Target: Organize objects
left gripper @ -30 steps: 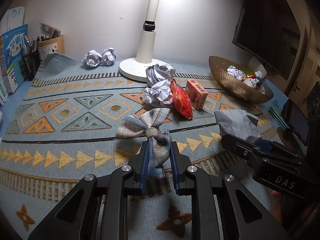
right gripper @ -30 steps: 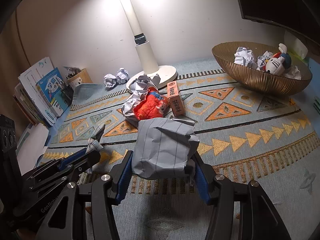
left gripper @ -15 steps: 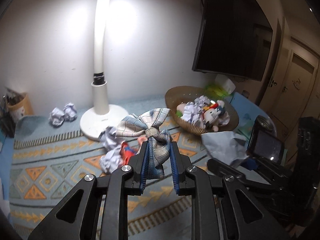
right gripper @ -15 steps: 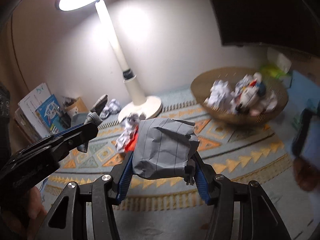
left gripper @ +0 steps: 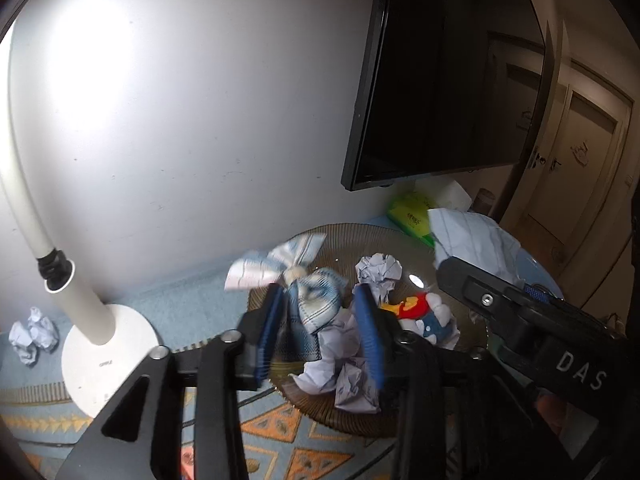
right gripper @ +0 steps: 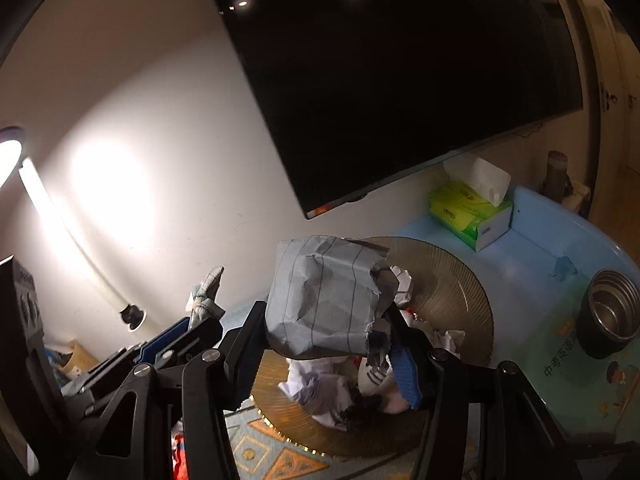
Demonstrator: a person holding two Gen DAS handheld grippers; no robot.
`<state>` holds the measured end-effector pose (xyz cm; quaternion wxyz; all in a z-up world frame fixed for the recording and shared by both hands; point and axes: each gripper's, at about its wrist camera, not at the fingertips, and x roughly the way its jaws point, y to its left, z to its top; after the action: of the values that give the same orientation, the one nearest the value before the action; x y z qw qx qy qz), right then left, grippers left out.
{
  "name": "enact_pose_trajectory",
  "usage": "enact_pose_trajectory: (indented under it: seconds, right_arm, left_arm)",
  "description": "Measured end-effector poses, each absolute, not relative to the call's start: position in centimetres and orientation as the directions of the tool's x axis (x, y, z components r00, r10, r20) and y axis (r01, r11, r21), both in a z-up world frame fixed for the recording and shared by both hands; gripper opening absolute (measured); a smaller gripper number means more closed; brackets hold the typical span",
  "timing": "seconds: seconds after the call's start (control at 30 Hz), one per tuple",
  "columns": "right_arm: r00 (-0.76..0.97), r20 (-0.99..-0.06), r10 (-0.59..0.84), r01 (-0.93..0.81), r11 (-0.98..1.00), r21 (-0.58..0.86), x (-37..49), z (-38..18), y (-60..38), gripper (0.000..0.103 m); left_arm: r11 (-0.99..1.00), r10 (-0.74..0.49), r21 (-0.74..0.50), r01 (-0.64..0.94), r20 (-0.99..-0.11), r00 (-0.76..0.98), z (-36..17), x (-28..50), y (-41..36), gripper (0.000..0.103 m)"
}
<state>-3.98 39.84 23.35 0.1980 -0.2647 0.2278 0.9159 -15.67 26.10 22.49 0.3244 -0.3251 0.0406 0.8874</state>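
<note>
A plaid bow tie (left gripper: pixel 316 304), blurred, hangs between the spread fingers of my left gripper (left gripper: pixel 318 296), whose jaws are opening over the ribbed golden bowl (left gripper: pixel 328 416). It leans toward the left finger only. My right gripper (right gripper: pixel 326 320) is also opening above the bowl (right gripper: pixel 460 292). A crumpled grey lined paper (right gripper: pixel 324 300) sits loosely between its fingers, with a gap at the right pad. Inside the bowl lie crumpled paper balls (left gripper: pixel 378 268) and a small plush toy (left gripper: pixel 420 312). Each gripper shows in the other's view, right gripper (left gripper: pixel 460 276) and left gripper (right gripper: pixel 188 328).
A white lamp base (left gripper: pixel 104 356) stands left of the bowl, with two paper balls (left gripper: pixel 32 332) beyond it. A green tissue box (right gripper: pixel 468 212) and a steel cup (right gripper: pixel 608 312) sit to the right. A dark wall screen (left gripper: pixel 440 72) hangs above.
Both grippers rose and swung right from the patterned mat to above the bowl. Their jaws have widened; the bow tie has slipped loose and blurred, the grey paper sits freer.
</note>
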Motion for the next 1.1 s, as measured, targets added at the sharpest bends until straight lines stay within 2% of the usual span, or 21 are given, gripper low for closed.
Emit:
enact_pose_trajectory:
  seconds: [0.03,0.07,0.2,0.3,0.43,0.5,0.57,0.67,0.7,0.73,0.8,0.9,1.0,1.1]
  right_arm:
    - [-0.767,-0.594,0.244,-0.503,-0.803,0.32,-4.9,22.9,40.7,0.076]
    - [-0.761,-0.602,0.241,-0.515,-0.789,0.334,-5.5,22.5,41.6,0.077]
    - [-0.77,-0.602,0.211,-0.512,-0.768,0.386,-4.9,21.5,42.7,0.077]
    - [-0.781,-0.588,0.209,-0.491,-0.787,0.373,-2.9,22.0,40.8,0.077]
    - [-0.843,-0.522,0.13,-0.37,-0.845,0.387,1.2,22.9,35.5,0.081]
    - [-0.854,-0.508,0.112,-0.323,-0.88,0.348,2.6,23.6,32.5,0.081]
    - [-0.862,-0.498,0.095,-0.277,-0.91,0.307,3.6,24.2,29.5,0.082]
    - [-0.876,-0.483,0.006,-0.177,-0.934,0.31,4.5,24.4,25.8,0.083]
    - [-0.881,-0.473,-0.015,-0.151,-0.939,0.31,4.8,24.2,24.7,0.083]
    - [-0.887,-0.461,-0.026,-0.13,-0.944,0.304,5.0,23.9,23.6,0.087]
    - [-0.896,-0.443,-0.03,-0.112,-0.95,0.29,5.4,22.4,21.7,0.095]
    - [-0.897,-0.441,-0.03,-0.102,-0.956,0.274,5.2,18.7,19.4,0.097]
    - [-0.871,-0.489,-0.042,-0.095,-0.963,0.251,4.2,15.3,17.8,0.097]
    - [-0.861,-0.504,-0.067,-0.057,-0.972,0.227,3.7,13.7,16.6,0.097]
  left_arm:
    - [-0.789,0.542,-0.137,-0.599,-0.613,-0.575,22.1,-16.1,26.5,0.056]
    - [-0.784,0.548,-0.144,-0.604,-0.616,-0.565,21.7,-16.3,26.8,0.057]
    - [-0.775,0.552,-0.154,-0.613,-0.639,-0.536,21.3,-15.9,26.3,0.057]
    - [-0.775,0.573,-0.173,-0.608,-0.598,-0.56,22.9,-13.8,23.8,0.057]
    - [-0.812,0.535,-0.107,-0.574,-0.532,-0.657,24.4,-9.6,18.9,0.058]
    - [-0.836,0.509,-0.1,-0.539,-0.508,-0.695,24.5,-7.5,16.0,0.065]
    - [-0.856,0.497,-0.14,-0.497,-0.487,-0.718,24.6,-5.8,12.6,0.069]
    - [-0.89,0.456,-0.204,-0.408,-0.451,-0.767,24.2,-3.7,7.2,0.082]
    - [-0.907,0.422,-0.201,-0.371,-0.436,-0.795,23.8,-3.0,5.5,0.082]
    - [-0.926,0.377,-0.18,-0.331,-0.433,-0.818,23.1,-2.5,4.1,0.082]
    - [-0.962,0.273,-0.122,-0.244,-0.463,-0.843,21.1,-2.1,1.8,0.082]
    - [-0.985,0.173,-0.096,-0.144,-0.551,-0.817,16.9,-2.6,-1.3,0.082]
    - [-0.984,0.165,-0.15,-0.092,-0.616,-0.77,13.4,-3.2,-3.5,0.082]
    - [-0.982,0.173,-0.169,-0.085,-0.626,-0.761,11.6,-3.8,-3.5,0.082]
